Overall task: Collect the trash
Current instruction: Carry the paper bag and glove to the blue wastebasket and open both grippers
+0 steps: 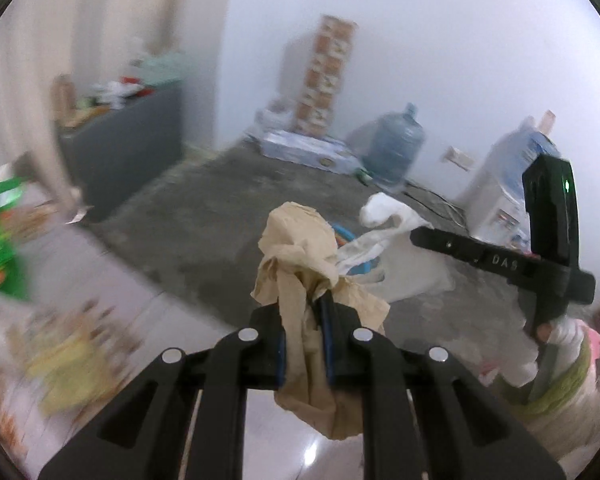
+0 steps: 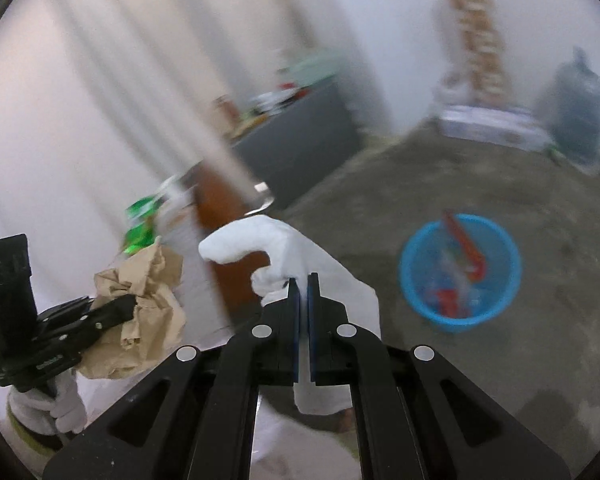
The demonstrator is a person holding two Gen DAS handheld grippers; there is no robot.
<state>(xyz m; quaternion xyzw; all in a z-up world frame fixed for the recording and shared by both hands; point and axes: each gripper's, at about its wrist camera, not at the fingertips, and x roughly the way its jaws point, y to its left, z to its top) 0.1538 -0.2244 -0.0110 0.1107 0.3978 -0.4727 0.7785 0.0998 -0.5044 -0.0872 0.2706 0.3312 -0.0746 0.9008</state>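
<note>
My left gripper (image 1: 303, 300) is shut on a crumpled brown paper (image 1: 296, 248), which sticks up past the blue pads and hangs below them. To its right, my right gripper (image 1: 418, 236) holds a white tissue sheet (image 1: 384, 210). In the right wrist view the right gripper (image 2: 303, 280) is shut on that white sheet (image 2: 296, 244), which curls above the fingers. The left gripper (image 2: 116, 308) with the brown paper (image 2: 148, 292) is at the lower left. A blue basin (image 2: 452, 322) holding red and mixed scraps stands on the grey floor, right of the right gripper. In the left wrist view the basin (image 1: 346, 236) is mostly hidden behind the papers.
A pale table at the left carries a green packet (image 1: 0, 232) and blurred yellow wrappers (image 1: 72, 360). A dark cabinet (image 1: 128, 144), a stack of boxes (image 1: 326, 76), a water jug (image 1: 396, 148) and a dispenser (image 1: 504, 196) line the far wall. A gloved hand (image 1: 560, 344) grips the right gripper.
</note>
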